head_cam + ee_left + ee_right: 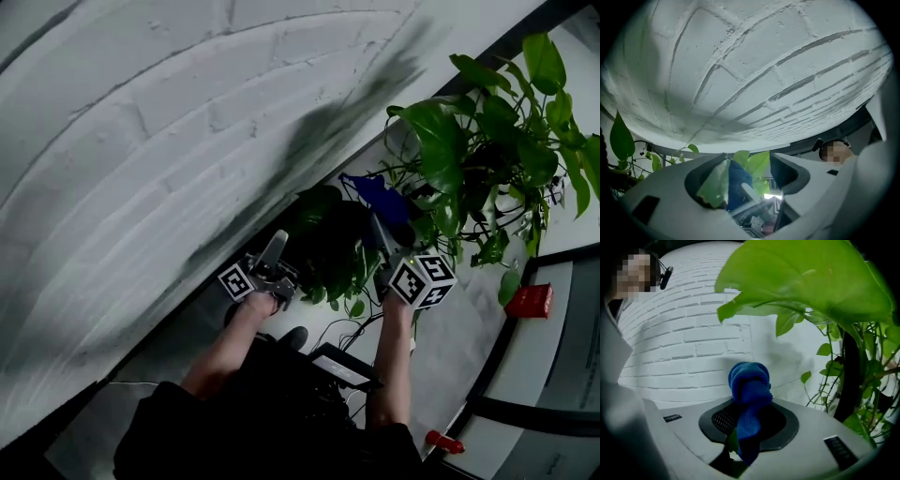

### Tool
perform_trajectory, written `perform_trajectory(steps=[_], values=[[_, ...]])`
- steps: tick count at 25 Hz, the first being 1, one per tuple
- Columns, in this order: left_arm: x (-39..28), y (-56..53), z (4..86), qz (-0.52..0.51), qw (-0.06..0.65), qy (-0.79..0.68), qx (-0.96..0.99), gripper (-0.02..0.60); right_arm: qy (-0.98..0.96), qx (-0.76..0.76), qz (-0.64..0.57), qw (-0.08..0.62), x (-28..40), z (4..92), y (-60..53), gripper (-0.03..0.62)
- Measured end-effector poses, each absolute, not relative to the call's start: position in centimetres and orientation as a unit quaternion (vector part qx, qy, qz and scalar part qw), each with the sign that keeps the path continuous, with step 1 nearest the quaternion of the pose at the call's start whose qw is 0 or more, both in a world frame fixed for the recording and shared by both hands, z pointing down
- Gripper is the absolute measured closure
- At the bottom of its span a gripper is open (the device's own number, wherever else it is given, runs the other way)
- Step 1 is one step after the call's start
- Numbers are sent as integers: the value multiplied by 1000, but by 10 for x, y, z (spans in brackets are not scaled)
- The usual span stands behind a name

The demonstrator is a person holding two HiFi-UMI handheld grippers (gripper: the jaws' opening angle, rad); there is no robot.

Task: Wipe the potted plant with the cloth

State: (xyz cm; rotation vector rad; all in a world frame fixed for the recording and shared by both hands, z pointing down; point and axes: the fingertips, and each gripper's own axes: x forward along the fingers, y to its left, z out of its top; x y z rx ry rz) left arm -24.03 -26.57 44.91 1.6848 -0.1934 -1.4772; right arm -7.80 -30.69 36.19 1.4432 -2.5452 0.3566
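Blue cloth in R hand-held gripper

Indoor room, perhaps office or studio: white-painted brick wall, potted plant, floor cables.

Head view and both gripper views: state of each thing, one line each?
left hand-held gripper: open, a leaf between its jaws, against one pad.
right hand-held gripper: shut on the cloth.
cloth: blue, bunched, sticking out past the jaws.
potted plant: standing by the brick wall, leaves green.
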Motion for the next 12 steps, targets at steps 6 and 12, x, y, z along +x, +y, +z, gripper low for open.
perform_trajectory(steps=[6, 12], values=[[-250, -265, 444, -593, 426, -77, 679, 285, -850, 467, 191, 151, -95, 430, -316, 474], [-254, -265, 447, -580, 425, -79, 690, 284, -874, 400, 216, 173, -145, 460, -302, 474]])
